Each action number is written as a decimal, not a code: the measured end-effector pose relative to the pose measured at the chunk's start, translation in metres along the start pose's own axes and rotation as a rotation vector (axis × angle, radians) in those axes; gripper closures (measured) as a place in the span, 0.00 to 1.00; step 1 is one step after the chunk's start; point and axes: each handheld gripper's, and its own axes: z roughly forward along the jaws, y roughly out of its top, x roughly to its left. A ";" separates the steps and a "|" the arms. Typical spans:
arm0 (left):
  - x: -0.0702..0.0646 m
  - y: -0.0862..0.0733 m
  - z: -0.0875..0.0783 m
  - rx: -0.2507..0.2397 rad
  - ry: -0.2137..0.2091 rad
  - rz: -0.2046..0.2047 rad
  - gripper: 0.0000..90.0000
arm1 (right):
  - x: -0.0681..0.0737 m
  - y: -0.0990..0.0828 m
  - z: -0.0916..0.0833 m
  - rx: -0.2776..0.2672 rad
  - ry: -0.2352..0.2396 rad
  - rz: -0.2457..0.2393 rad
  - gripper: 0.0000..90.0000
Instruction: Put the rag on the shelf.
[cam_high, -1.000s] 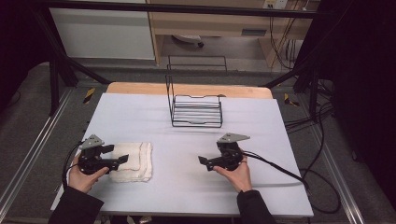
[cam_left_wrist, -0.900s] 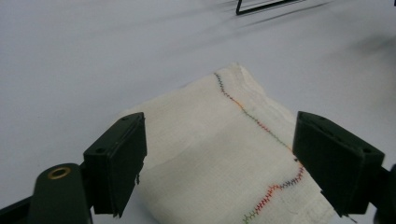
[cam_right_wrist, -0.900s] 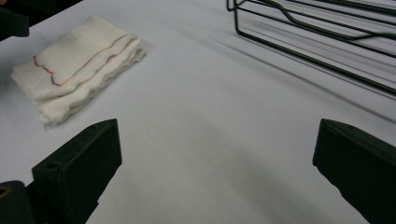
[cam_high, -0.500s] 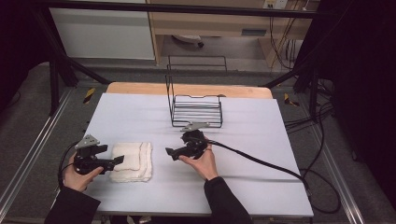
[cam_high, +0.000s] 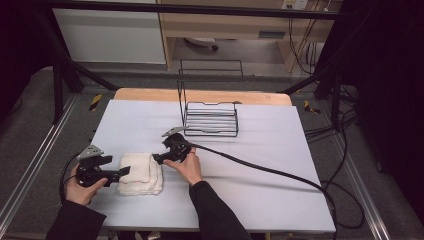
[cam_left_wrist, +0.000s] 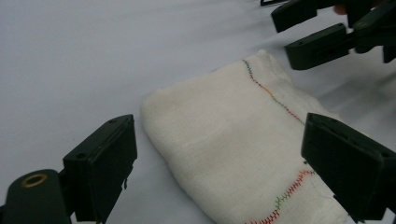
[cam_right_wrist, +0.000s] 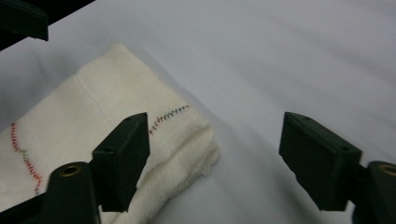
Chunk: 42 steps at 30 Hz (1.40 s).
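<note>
A folded white cloth (cam_high: 140, 172) with coloured zigzag stitching lies on the front left of the white table (cam_high: 280, 150). My left gripper (cam_high: 122, 172) is open at the cloth's left edge, low over the table. In the left gripper view the cloth (cam_left_wrist: 233, 140) reaches between the spread jaws, with the right gripper (cam_left_wrist: 317, 32) beyond its far corner. My right gripper (cam_high: 157, 159) is open at the cloth's upper right corner. In the right gripper view the cloth's folded corner (cam_right_wrist: 84, 116) lies by the left jaw, and bare table shows between the jaws.
A black wire rack (cam_high: 210, 117) stands at the back middle of the table. The right gripper's black cable (cam_high: 260, 167) trails across the table to the right edge. A wooden strip (cam_high: 200, 95) runs along the far edge.
The right hand has carried its gripper leftward from the table's right half to the cloth's right corner. The left gripper has barely moved.
</note>
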 end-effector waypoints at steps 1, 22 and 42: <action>0.000 0.000 0.000 -0.003 0.000 -0.001 0.12 | 0.000 0.000 0.000 0.000 0.000 0.000 0.32; 0.010 0.002 0.002 -0.009 0.015 -0.053 0.17 | 0.007 -0.004 0.015 0.039 0.079 0.053 0.91; 0.031 0.017 0.048 0.035 0.067 -0.096 0.62 | 0.007 -0.007 0.003 0.042 0.004 0.017 0.78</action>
